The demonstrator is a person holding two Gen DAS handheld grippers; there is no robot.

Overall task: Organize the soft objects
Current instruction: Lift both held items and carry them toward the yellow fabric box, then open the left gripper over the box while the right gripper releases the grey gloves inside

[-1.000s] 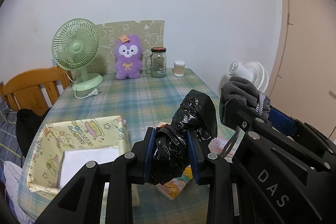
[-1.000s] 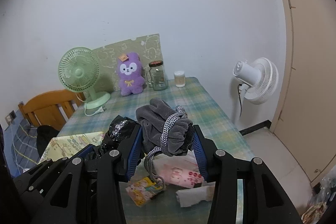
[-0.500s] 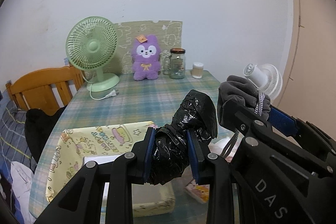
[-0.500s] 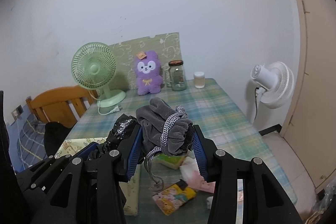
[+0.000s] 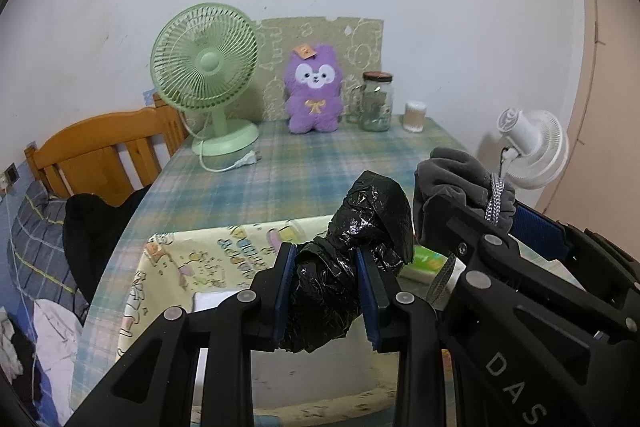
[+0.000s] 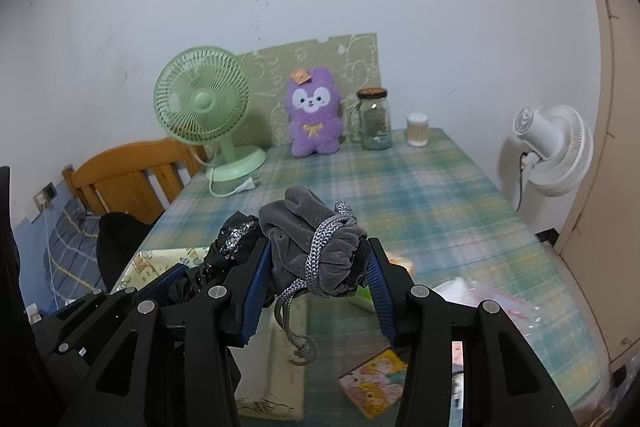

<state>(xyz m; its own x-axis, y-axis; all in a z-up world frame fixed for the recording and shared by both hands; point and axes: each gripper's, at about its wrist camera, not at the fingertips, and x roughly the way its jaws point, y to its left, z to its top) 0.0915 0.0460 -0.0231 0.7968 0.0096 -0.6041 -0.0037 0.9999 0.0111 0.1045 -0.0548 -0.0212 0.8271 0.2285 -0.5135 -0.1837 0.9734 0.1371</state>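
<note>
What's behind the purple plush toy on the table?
A pale green patterned board stands against the wall behind the plush. The plush and the green fan cover its lower and left parts, so what it rests on is hidden.

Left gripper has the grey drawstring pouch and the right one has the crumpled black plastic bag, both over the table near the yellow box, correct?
Swapped. In the left wrist view the left gripper is shut on the black plastic bag; in the right wrist view the right gripper is shut on the grey drawstring pouch. Both are near the yellow box.
</note>
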